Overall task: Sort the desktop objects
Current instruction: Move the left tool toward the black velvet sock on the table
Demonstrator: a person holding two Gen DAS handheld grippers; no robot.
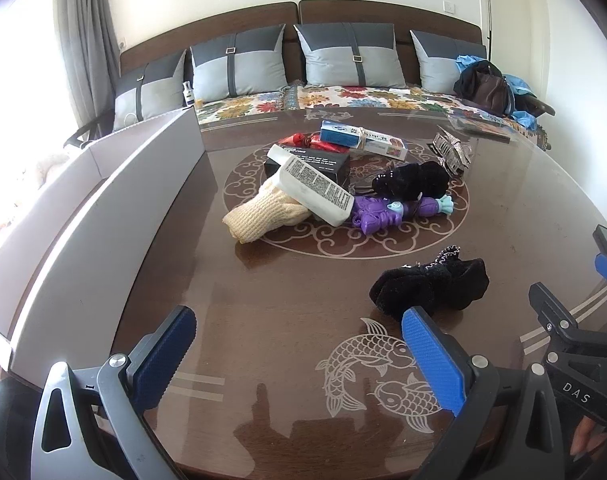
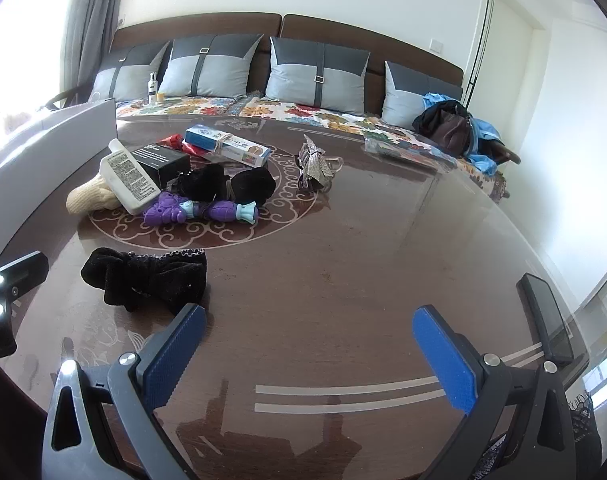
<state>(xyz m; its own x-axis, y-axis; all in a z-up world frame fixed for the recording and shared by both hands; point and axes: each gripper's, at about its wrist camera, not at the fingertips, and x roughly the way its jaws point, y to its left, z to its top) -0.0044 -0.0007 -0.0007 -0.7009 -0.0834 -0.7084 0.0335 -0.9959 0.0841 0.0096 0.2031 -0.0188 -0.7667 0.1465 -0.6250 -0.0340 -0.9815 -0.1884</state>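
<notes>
Left wrist view first: the left tongs (image 1: 299,360) hang low over the near part of the brown desk (image 1: 263,292), spread wide with nothing between the blue pads. A black bow (image 1: 429,286) of soft cloth lies alone just past the right pad, apart from the rest, so I think it is the easiest thing to pick first. Farther off, a pile sits in the middle: a white bottle (image 1: 315,190) leaning on a cream knit glove (image 1: 263,214), a purple toy (image 1: 391,210), a black box (image 1: 309,162) and a blue and white box (image 1: 359,138). A long white bin (image 1: 103,216) stands along the left edge, likely where sorted things go. Right wrist view next: the right tongs (image 2: 307,354) are also spread wide and hold nothing, over bare wood near the front. The black bow (image 2: 143,278) lies just left of them. A sparkly hair clip (image 2: 315,166) sits by itself, right of the pile. A dark phone (image 2: 547,318) rests at the near right edge.
</notes>
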